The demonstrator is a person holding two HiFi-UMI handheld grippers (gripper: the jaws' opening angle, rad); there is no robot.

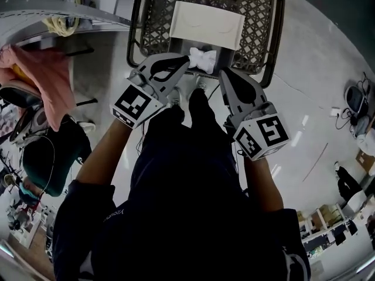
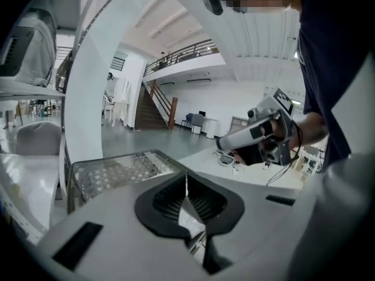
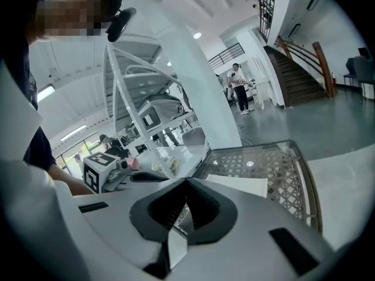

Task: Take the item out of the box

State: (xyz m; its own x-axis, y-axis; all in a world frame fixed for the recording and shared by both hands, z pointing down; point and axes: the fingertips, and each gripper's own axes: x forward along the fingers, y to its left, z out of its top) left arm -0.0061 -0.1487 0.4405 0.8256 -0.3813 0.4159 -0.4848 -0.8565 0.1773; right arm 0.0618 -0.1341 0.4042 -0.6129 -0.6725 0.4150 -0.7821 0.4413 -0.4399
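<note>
A small grey box [image 1: 186, 44] with a white flap [image 1: 206, 23] folded back sits in a black mesh cart [image 1: 261, 22]. A crumpled white item [image 1: 203, 58] lies at the box's near edge. My left gripper [image 1: 186, 61] is shut, its tip right beside the item; I see nothing between its jaws in the left gripper view [image 2: 186, 177]. My right gripper [image 1: 223, 74] is shut and bare too [image 3: 186, 183], just right of the item and a little nearer me. Each gripper view shows the other gripper across the cart [image 2: 222, 143] [image 3: 143, 177].
The cart's rim [image 2: 111, 157] [image 3: 304, 174] lies straight ahead. A pink cloth [image 1: 50, 78] hangs over a stand at left, with a dark green chair [image 1: 50, 157] below it. Cables and gear [image 1: 356, 101] lie on the floor at right. A person [image 3: 237, 86] stands far off.
</note>
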